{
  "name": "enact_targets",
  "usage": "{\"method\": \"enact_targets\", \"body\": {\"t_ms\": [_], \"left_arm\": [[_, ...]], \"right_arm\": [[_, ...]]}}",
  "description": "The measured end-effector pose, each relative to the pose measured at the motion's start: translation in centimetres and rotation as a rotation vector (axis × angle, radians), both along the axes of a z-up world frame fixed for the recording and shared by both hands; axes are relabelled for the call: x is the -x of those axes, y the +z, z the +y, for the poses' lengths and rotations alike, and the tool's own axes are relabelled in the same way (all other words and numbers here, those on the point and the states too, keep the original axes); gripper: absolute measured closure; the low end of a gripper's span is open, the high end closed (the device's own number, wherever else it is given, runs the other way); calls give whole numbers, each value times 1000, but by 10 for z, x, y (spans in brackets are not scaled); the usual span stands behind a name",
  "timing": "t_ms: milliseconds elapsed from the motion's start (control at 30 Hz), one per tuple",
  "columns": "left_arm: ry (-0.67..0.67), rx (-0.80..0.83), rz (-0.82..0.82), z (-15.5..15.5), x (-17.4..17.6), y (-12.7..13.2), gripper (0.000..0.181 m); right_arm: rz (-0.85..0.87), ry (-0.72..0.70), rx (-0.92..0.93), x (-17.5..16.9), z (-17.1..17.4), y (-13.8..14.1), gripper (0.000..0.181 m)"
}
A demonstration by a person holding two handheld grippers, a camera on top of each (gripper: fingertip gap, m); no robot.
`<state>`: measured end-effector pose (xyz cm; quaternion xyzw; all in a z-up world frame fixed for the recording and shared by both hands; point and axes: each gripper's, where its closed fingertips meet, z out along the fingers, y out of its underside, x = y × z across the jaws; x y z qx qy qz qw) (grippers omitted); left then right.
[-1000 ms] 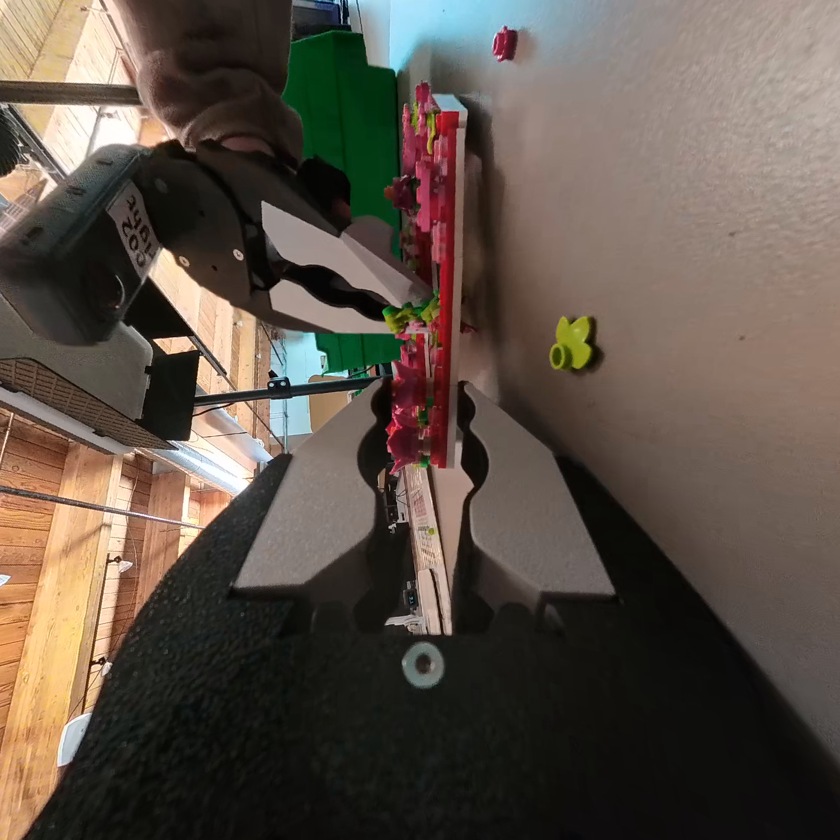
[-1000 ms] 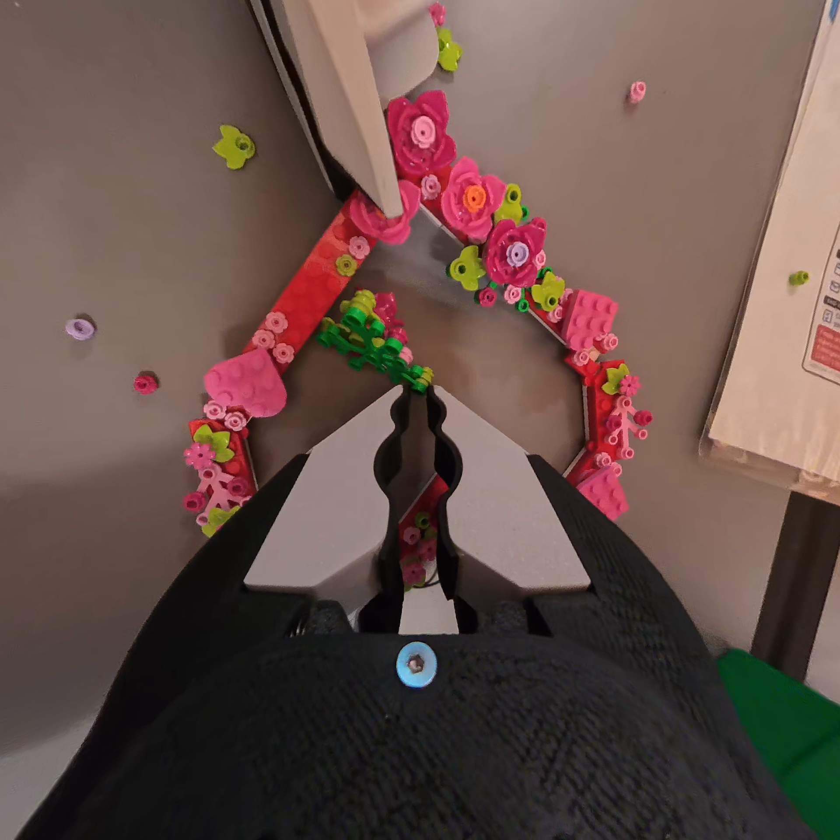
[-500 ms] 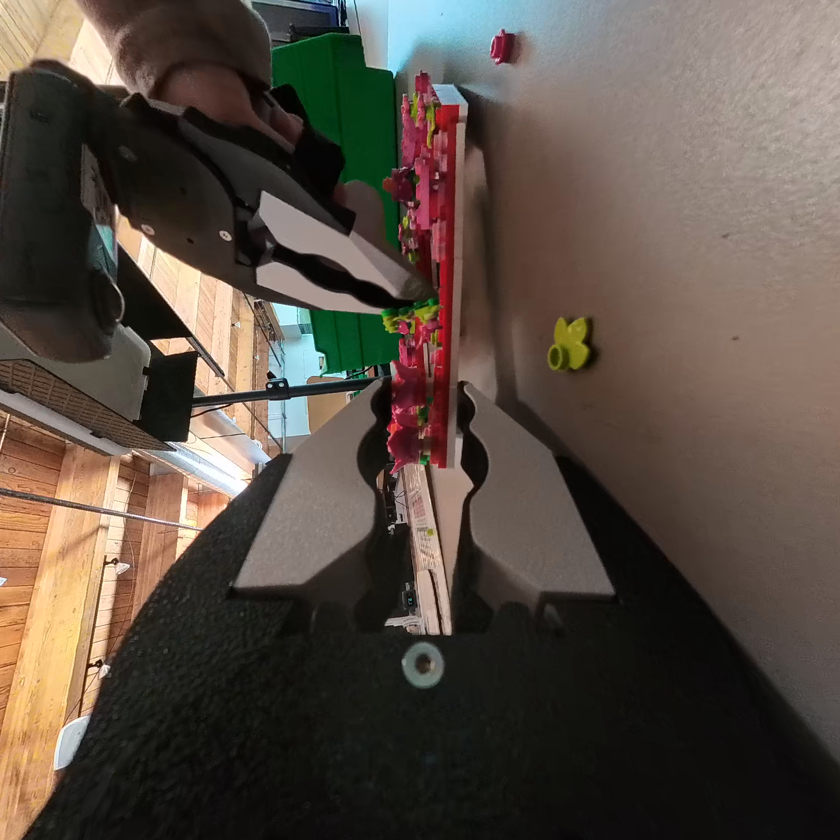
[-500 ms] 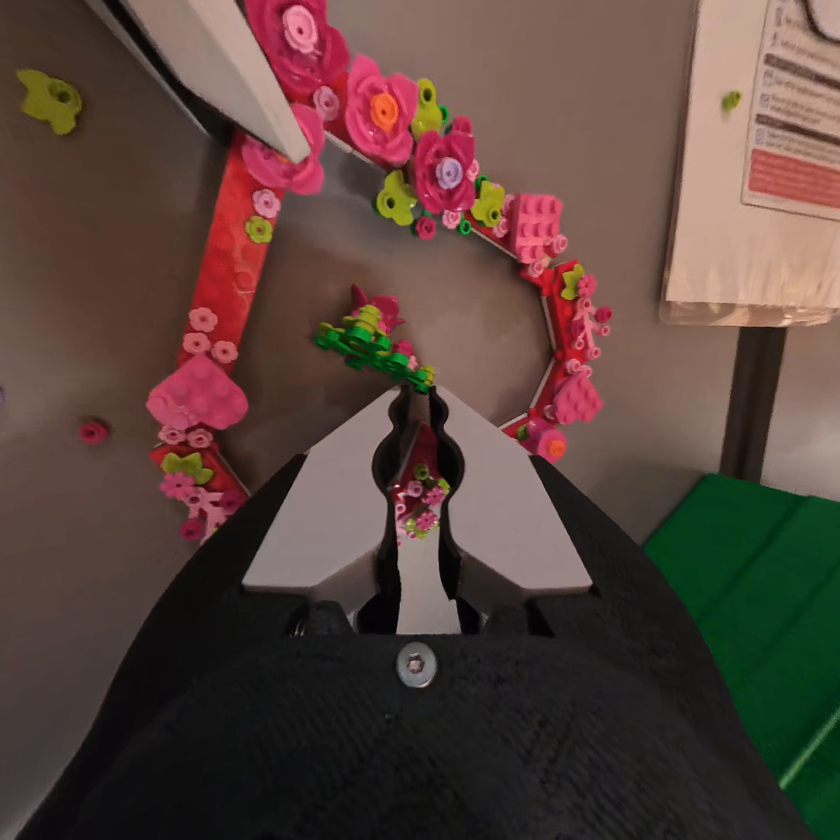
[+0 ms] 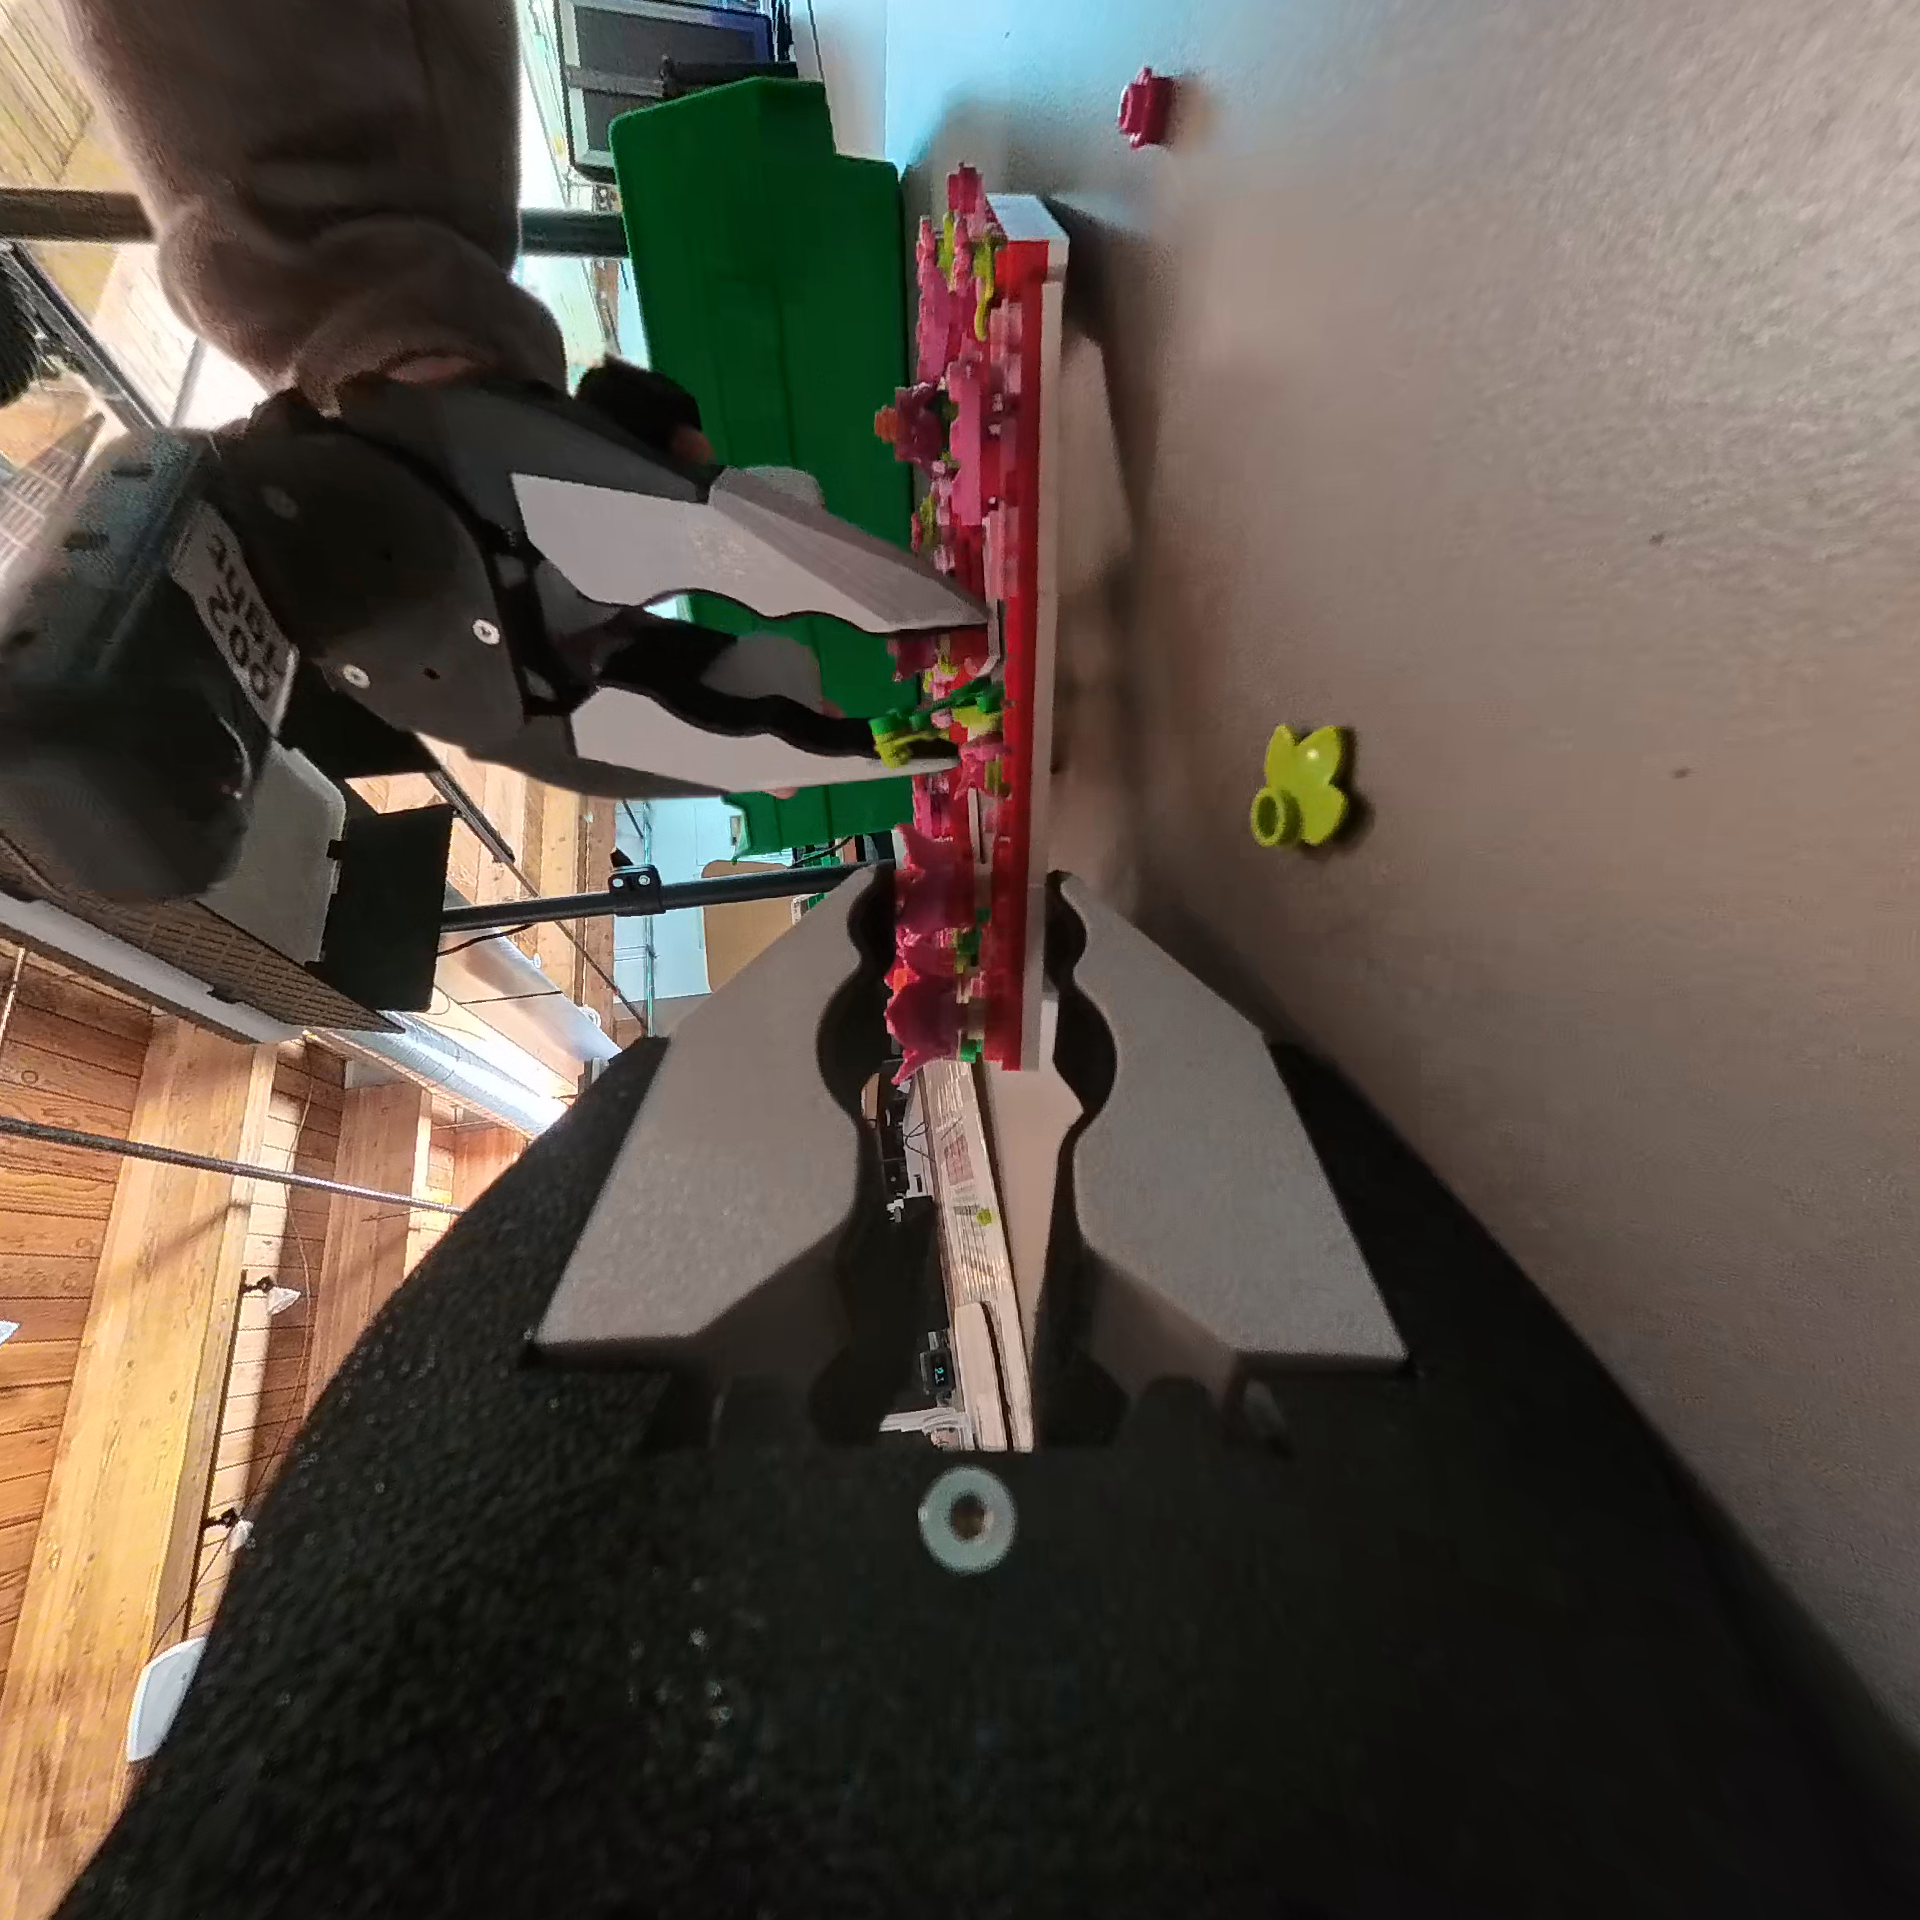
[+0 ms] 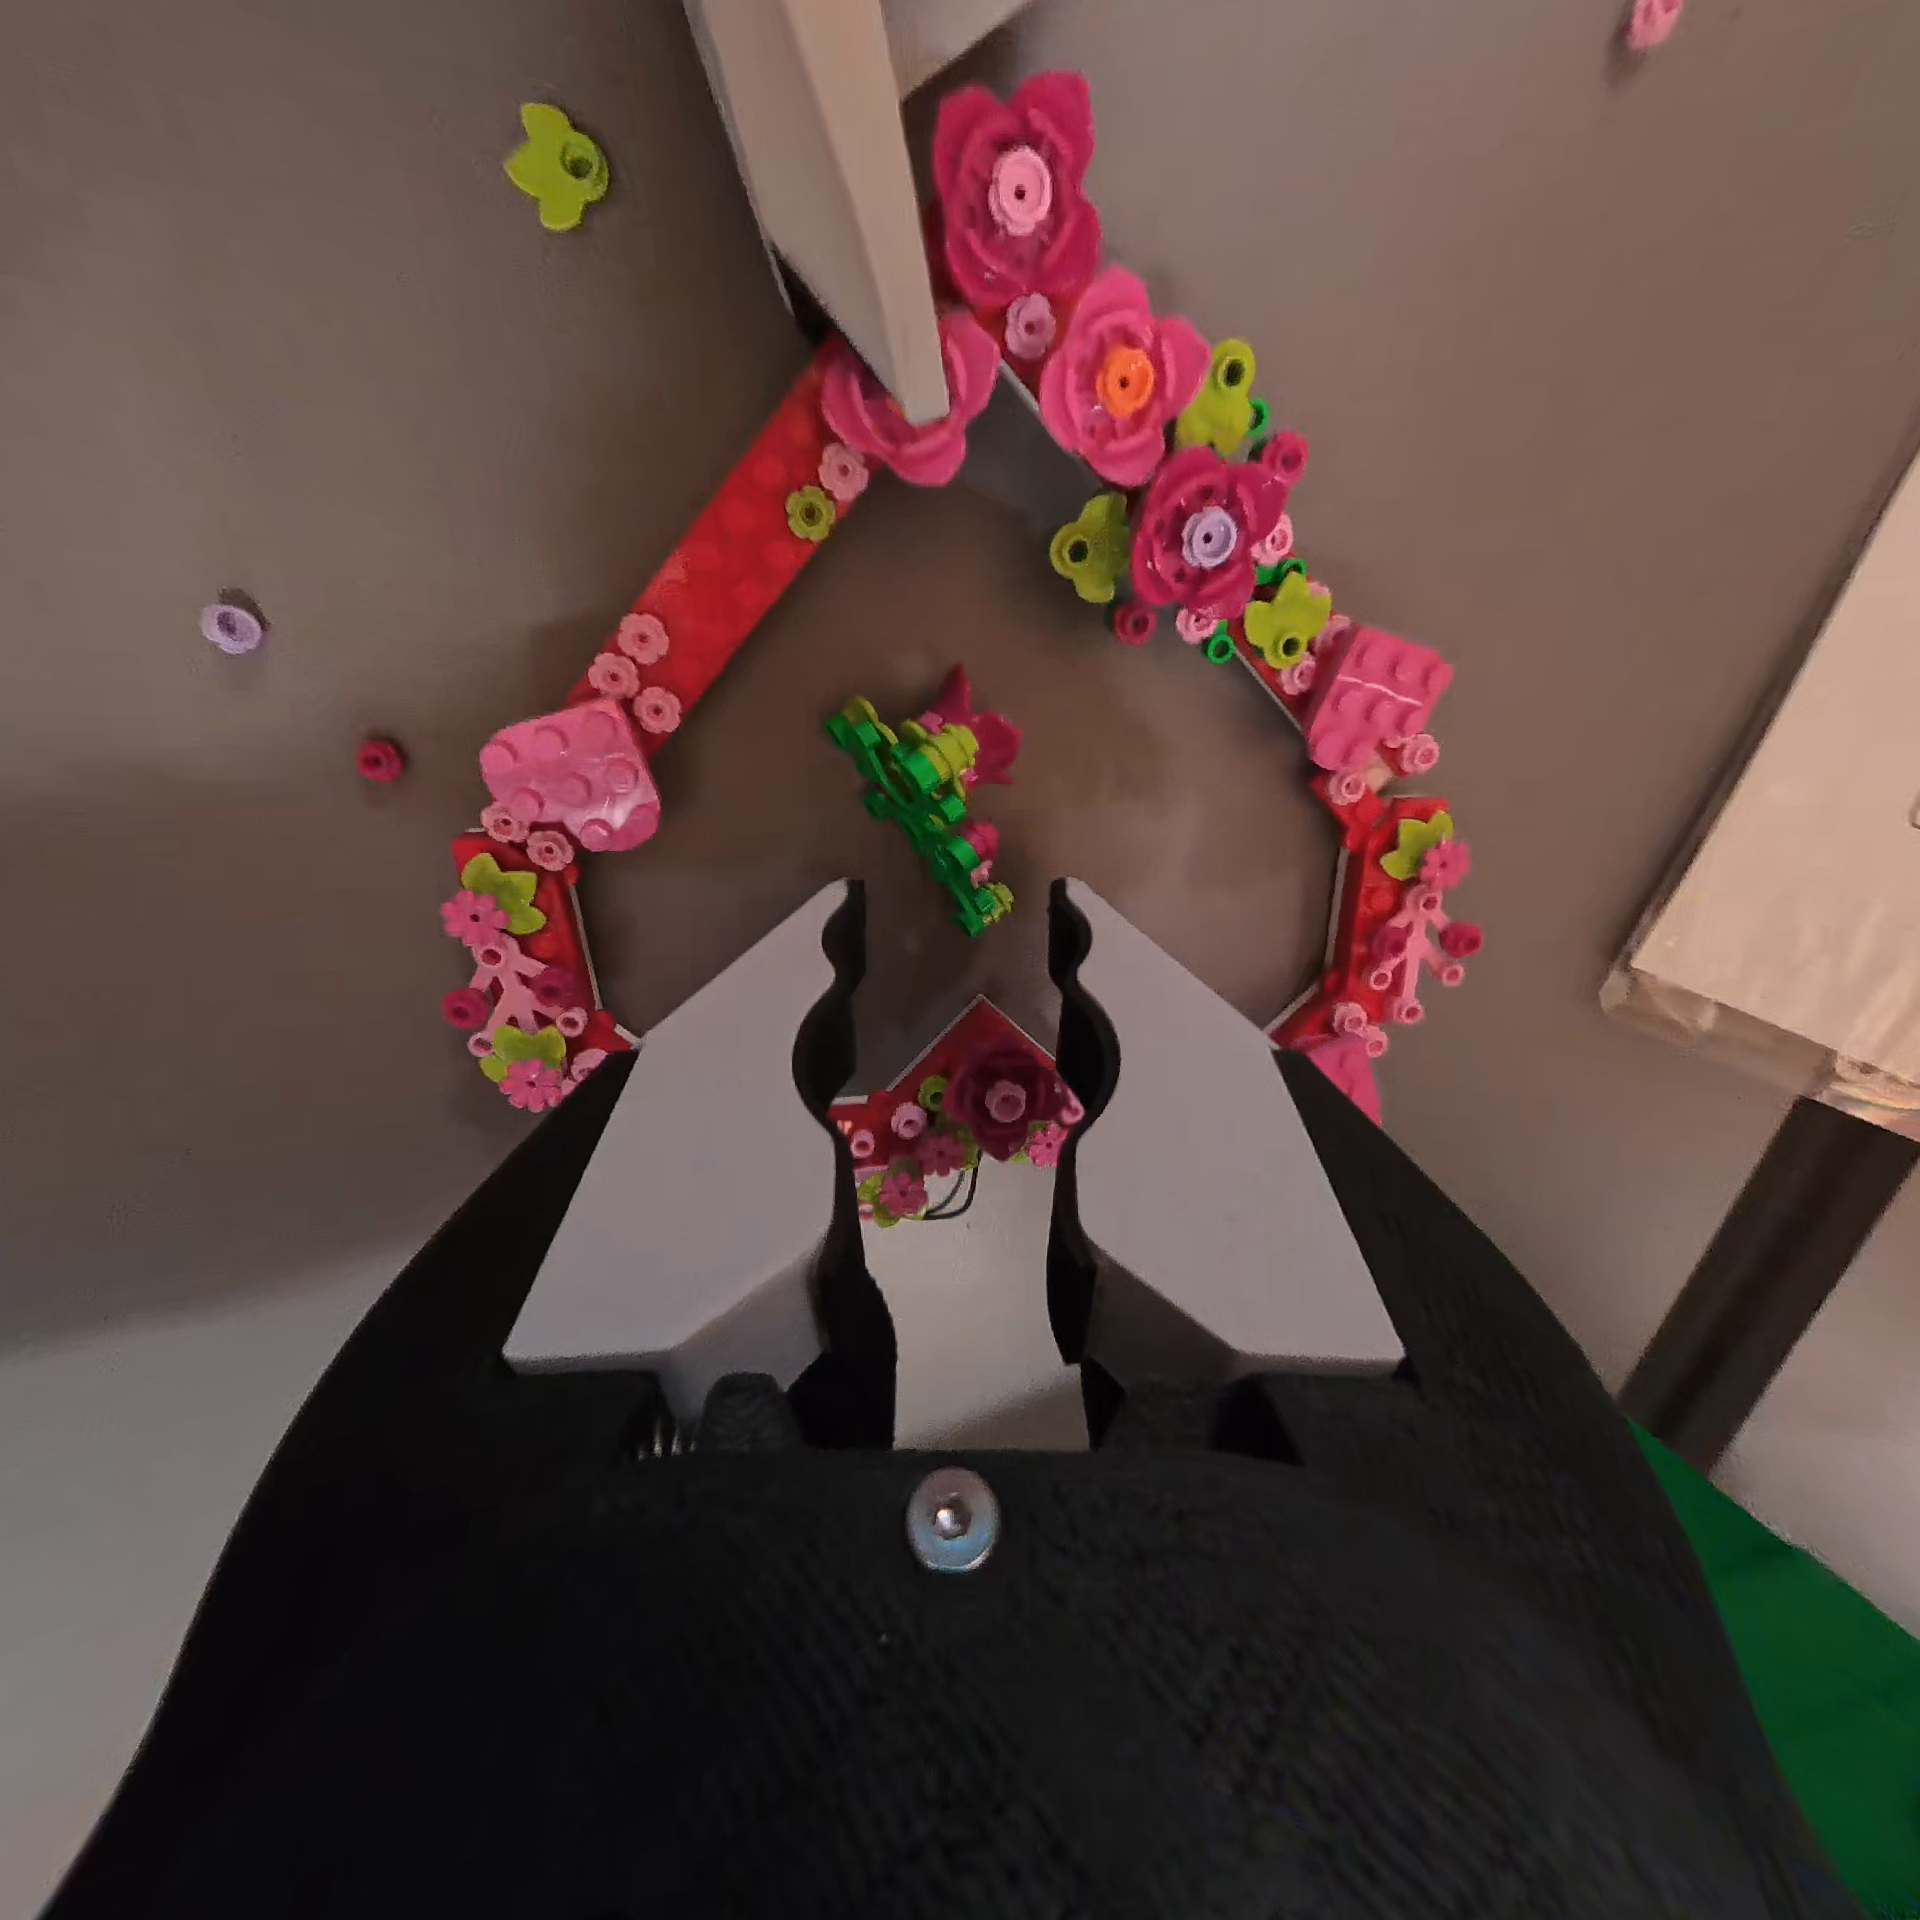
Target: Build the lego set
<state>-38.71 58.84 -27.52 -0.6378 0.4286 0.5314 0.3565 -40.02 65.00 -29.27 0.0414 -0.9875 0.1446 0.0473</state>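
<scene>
**Sprig lies free ahead of the parted right fingers**

The right gripper (image 6: 954, 904) hangs fingers wide, empty. The green sprig (image 6: 925, 821) lies on the bench inside the heart frame (image 6: 727, 551), just beyond the tips, long axis slanting across their gap. The left gripper (image 5: 961, 914) clamps the frame's edge.

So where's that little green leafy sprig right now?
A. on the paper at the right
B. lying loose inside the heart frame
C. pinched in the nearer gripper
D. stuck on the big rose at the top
B: the sprig lies on the table inside the heart frame, ahead of the open right gripper.
</scene>
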Motion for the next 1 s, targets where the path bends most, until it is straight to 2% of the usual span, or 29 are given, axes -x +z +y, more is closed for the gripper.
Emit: {"method": "enact_targets", "body": {"t_ms": [133,200,300,467,600,767,1000], "left_arm": [[0,0,0,0,0,0,155],[-1,0,-1,0,0,0,155],[-1,0,-3,0,0,0,155],[1,2,-10,-1,0,-1,155],[4,2,-19,-1,0,-1,155],[4,3,-27,-1,0,-2,156],[4,2,-37,-1,0,-2,155]], "right_arm": [[-12,8,-52,3,4,-8,158],[-24,-18,-57,3,6,-8,171],[36,-85,-14,5,4,-1,171],[344,-327,34,16,9,24,171],[568,-433,94,-1,-4,34,172],[946,-428,-50,-17,-4,35,172],[1130,-498,-74,-31,-12,34,172]]}}
